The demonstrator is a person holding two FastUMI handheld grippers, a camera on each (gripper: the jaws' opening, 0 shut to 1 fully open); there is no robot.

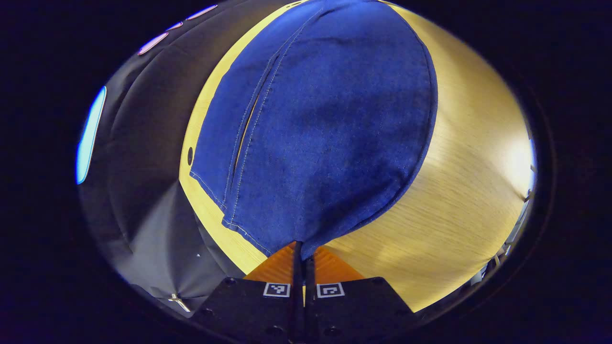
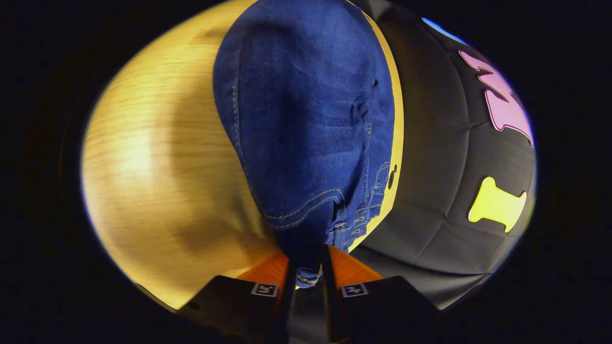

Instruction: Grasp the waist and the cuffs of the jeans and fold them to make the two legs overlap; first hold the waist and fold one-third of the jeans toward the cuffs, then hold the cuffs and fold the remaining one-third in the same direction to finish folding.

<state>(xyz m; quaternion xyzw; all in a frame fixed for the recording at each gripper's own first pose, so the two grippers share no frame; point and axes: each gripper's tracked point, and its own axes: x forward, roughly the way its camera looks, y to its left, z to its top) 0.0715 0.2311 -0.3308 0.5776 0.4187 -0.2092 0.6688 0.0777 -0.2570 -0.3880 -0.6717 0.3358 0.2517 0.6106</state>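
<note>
Left gripper view has our left claw [image 1: 303, 260] clenched on a cuff corner of the jeans [image 1: 315, 129], the denim pinched between both fingers with no gap showing. From that pinch the leg runs away across the wooden desk [image 1: 459, 191], its hemmed edge and long side seam lying toward the desk's edge by the booth wall. In the right gripper view our right claw [image 2: 308, 270] is grasping the waist end of the jeans [image 2: 306, 119], a fold of cloth with a pocket seam and belt loops caught between its fingers.

We judge the legs are already overlapped or nearly so, and that the thirds fold is still to come. To do this step well we should keep both pinches firm and hold the two ends level over the desk, so the fold line comes out straight. We should also keep light tension along the jeans; slack would let the upper leg slide off the lower one.
</note>
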